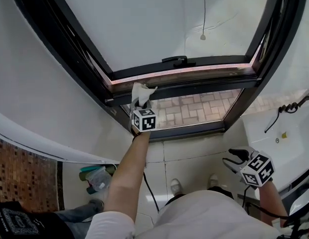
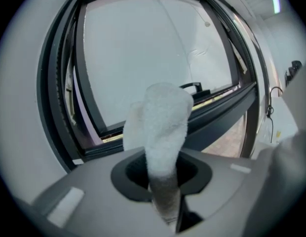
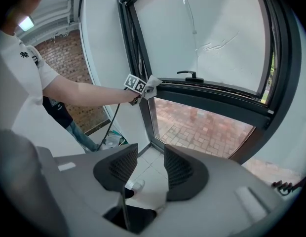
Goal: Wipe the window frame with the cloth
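My left gripper (image 1: 142, 106) is shut on a white cloth (image 1: 140, 94) and holds it against the dark window frame (image 1: 194, 86) near its lower left corner. In the left gripper view the cloth (image 2: 162, 127) stands up out of the shut jaws in front of the frame's horizontal bar (image 2: 217, 113). In the right gripper view the left gripper (image 3: 145, 89) and the cloth (image 3: 153, 86) show at the frame's left end (image 3: 143, 58). My right gripper (image 1: 236, 158) hangs low at the right, open and empty, its fingers (image 3: 181, 168) apart.
A black window handle (image 1: 177, 60) sits on the sash above the cloth. A white wall (image 1: 40, 93) is at the left and a white sink counter (image 1: 284, 138) at the right. Bottles (image 1: 97, 176) stand on the tiled floor. Brick paving (image 1: 189, 109) shows through the lower pane.
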Demonstrator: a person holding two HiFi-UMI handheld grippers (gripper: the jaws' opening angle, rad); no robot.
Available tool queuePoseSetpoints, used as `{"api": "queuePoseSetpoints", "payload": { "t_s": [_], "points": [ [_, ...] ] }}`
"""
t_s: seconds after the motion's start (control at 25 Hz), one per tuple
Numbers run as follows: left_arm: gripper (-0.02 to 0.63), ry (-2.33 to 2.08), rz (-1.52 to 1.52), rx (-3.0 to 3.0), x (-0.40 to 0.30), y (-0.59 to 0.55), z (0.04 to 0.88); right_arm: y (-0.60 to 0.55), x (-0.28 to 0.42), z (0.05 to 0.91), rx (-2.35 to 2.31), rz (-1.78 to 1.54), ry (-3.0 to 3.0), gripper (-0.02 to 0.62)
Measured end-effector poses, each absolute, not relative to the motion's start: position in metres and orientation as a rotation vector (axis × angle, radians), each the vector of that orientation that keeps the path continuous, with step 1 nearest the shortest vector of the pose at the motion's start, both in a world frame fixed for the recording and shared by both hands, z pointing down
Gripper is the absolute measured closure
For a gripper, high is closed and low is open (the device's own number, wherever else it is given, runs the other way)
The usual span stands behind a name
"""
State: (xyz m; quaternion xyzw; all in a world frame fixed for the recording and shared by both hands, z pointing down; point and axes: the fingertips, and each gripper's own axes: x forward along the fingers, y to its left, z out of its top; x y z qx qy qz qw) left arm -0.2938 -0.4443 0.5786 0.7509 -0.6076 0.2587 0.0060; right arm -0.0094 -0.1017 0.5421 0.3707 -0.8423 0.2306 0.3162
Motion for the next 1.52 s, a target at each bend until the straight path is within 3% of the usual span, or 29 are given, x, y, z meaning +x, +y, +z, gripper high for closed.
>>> {"api": "queuePoseSetpoints", "payload": {
  "t_s": [0.84,1.52],
  "points": [
    [0.506,-1.831,0.680,2.397,-0.071,-0.432,0.585,-0.090,0.143,0.556,1.092,0.683,-2.220,0.426],
    [0.506,-1.618,0.592,2.563,0.151,-0.417,0.589,-0.060,0.264,0.561,1.248,0.708,-2.133,0.426]
  ]
}}
